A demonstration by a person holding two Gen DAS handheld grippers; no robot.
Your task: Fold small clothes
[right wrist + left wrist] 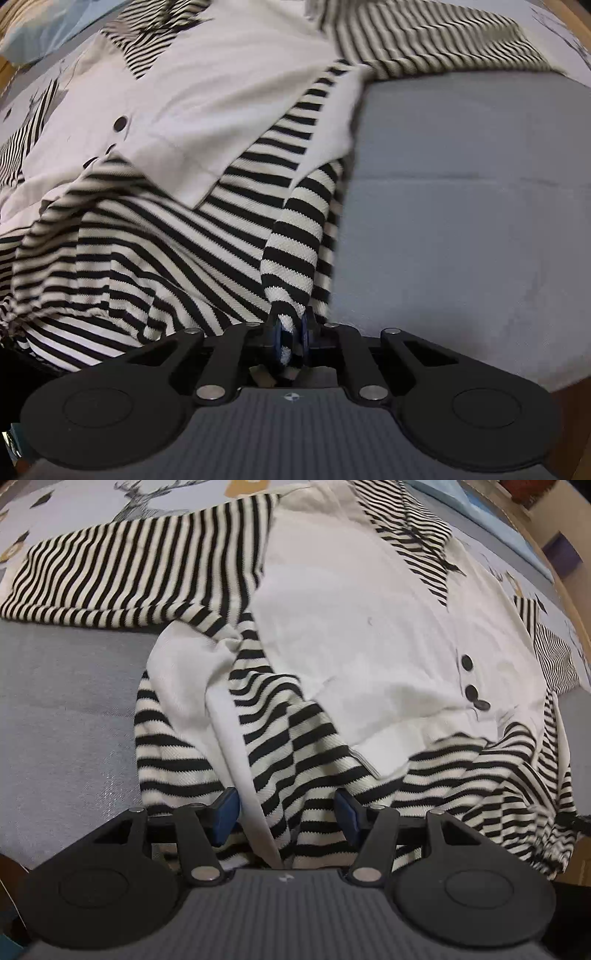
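A small white top with black-and-white striped sleeves, collar and hem [354, 635] lies spread on a grey bed. Three black buttons [467, 663] sit on its front. My left gripper [286, 808] is open, its blue pads [226, 814] standing on either side of a fold of the striped hem without pinching it. My right gripper [290, 332] is shut on a bunched edge of the striped hem [291, 254], which rises taut from the jaws. The same top [207, 110] fills the left of the right wrist view.
The grey bed cover [66, 716] lies left of the garment and shows at the right in the right wrist view [461, 206]. A patterned sheet with deer prints [140, 502] lies beyond. A wooden bed edge [569, 590] runs along the far right.
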